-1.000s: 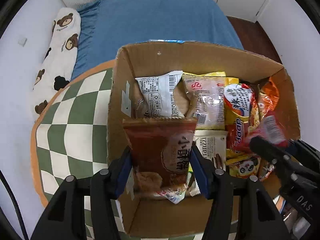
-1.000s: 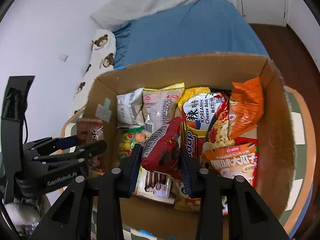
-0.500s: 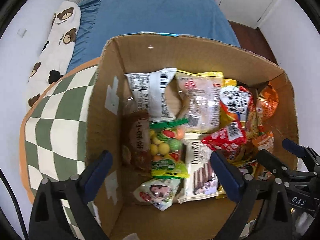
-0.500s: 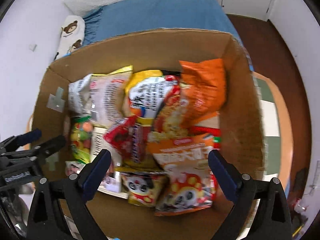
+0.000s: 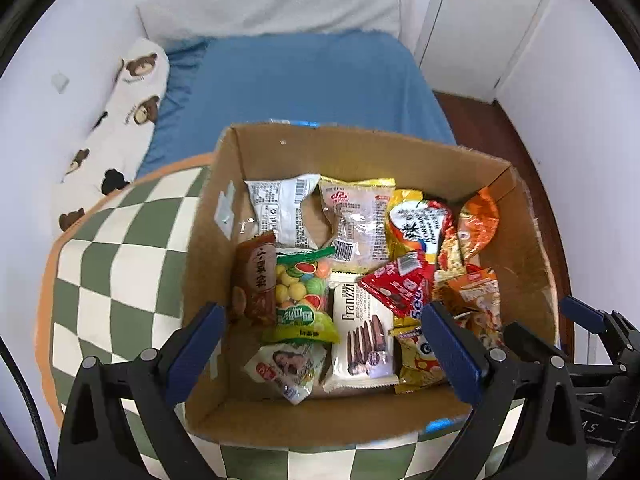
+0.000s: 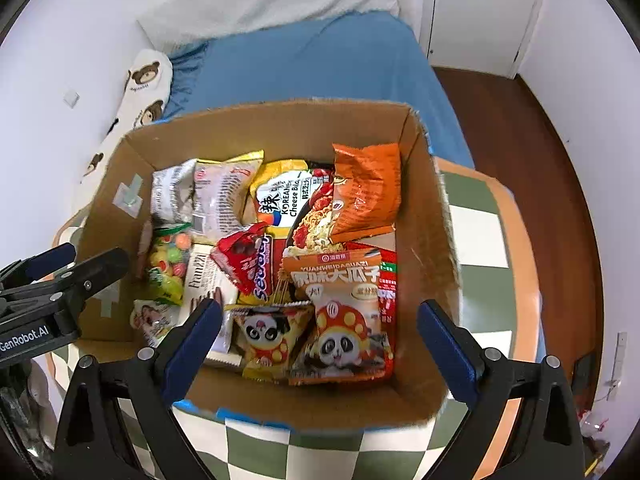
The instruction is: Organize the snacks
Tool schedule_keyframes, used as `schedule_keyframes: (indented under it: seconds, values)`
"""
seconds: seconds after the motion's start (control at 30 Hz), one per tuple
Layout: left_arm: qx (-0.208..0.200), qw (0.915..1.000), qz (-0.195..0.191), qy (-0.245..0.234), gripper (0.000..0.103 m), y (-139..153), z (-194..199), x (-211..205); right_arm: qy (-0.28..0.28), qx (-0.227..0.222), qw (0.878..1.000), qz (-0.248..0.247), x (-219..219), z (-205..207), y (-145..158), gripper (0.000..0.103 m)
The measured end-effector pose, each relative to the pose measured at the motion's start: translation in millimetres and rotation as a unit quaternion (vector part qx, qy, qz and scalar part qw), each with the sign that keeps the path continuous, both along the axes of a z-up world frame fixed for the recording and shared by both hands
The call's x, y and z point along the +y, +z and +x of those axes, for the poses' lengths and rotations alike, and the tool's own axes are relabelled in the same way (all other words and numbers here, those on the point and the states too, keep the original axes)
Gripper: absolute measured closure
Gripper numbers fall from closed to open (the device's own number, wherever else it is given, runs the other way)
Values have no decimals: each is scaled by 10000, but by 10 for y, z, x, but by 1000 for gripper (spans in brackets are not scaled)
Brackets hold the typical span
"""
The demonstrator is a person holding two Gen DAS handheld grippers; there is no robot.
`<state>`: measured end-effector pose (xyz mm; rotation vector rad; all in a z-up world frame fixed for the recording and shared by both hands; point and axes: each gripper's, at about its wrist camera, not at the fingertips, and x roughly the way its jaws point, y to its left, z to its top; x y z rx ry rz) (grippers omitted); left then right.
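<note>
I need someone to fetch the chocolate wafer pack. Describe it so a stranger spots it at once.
Look in the open brown cardboard box on the green-and-white checked cushion. Near its front wall, right of the clear bag of coloured round candies, lies a flat white packet. Only it is white with "Franzzi" lettering and pictured dark chocolate wafers.

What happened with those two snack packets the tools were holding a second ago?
Both were let go. The left tool dropped its brown packet, which now leans at the left wall of the cardboard box. The right tool released its red packet, now lying on the pile mid-box. Both tools stand wide open and empty, pulled back above the box. The other snacks and the box look unmoved.
</note>
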<state>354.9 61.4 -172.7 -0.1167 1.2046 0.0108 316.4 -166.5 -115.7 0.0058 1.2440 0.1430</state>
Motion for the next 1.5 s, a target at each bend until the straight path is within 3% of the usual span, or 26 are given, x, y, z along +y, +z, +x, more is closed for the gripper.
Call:
schedule_keyframes:
  seconds: [0.27,0.47,0.83,1.17,1.5]
  values:
    - [-662,9978,-31,-82,2,496,-712,-95,-32,-671,9977,80,-83,-656,522,3]
    - [-1138,9929,336,-72,2,863,-1324,-211,-59,-1171,9930,126,-125,-1276,976,1]
    - [-1642,9860,298,63,2,1362,-2144,-200,-180,-1894,9817,73,-229,-2202,1628,1]
    - [-1840,9823,356,-38,2,1607,-2569,-251,-134,-2316,9727,38,-250,-2720,2080,0]
    - [-1938,9797,520,6,2,1666,-2686,-279,-132,-2393,9708,56,-252,-2855,2156,0]
